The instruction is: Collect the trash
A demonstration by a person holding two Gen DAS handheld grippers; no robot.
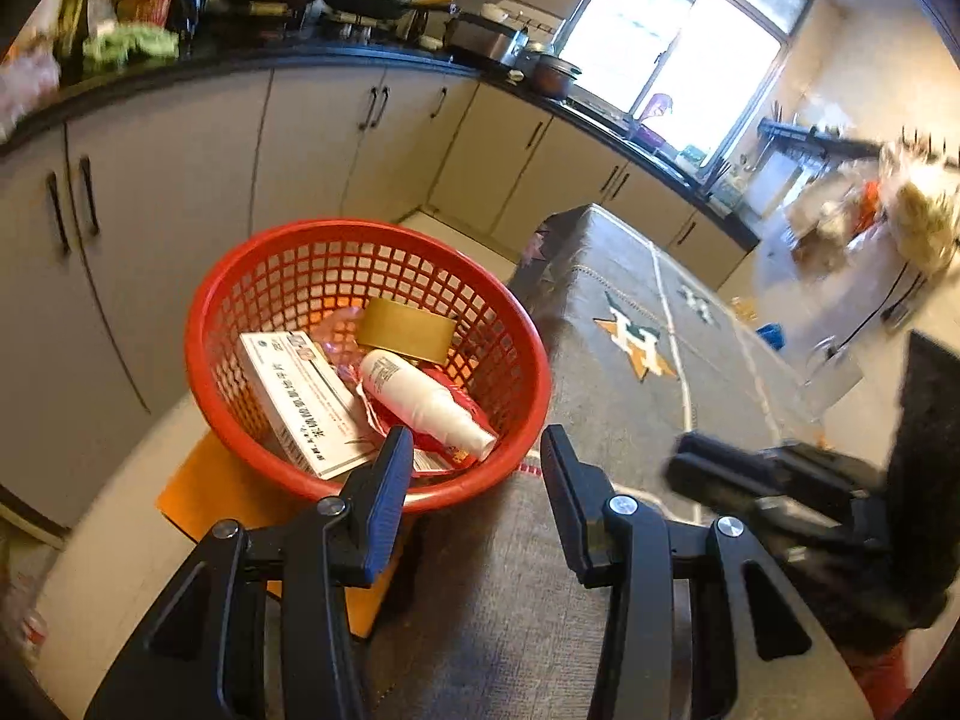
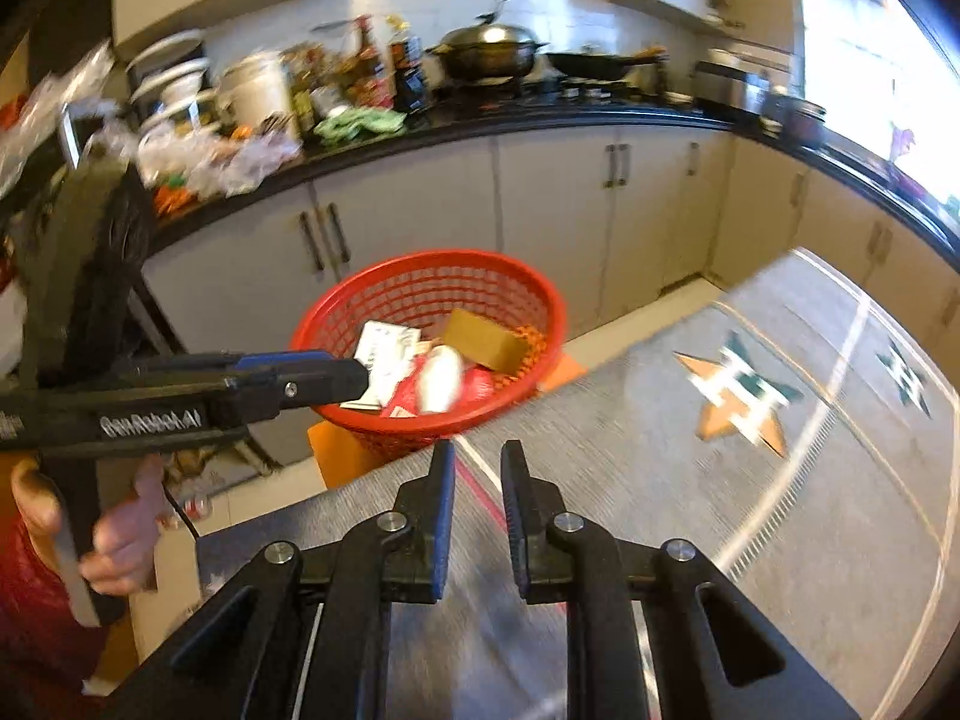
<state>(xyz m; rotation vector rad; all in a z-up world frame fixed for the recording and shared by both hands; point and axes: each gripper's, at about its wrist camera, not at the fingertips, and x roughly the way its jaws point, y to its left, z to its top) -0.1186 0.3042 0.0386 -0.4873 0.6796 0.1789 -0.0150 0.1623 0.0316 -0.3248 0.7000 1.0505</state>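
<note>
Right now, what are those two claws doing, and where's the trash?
Left gripper open, empty, near red basket. Right gripper open, empty, over table. White bottle, box, tape roll in basket. Nothing blocking.

red basket [image 1: 240, 300] holds white bottle [image 1: 420, 399], box [image 1: 294, 390], brown tape roll [image 1: 407, 333].

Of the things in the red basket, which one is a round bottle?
The white bottle, lying on its side; the white carton and brown box have flat faces.
</note>
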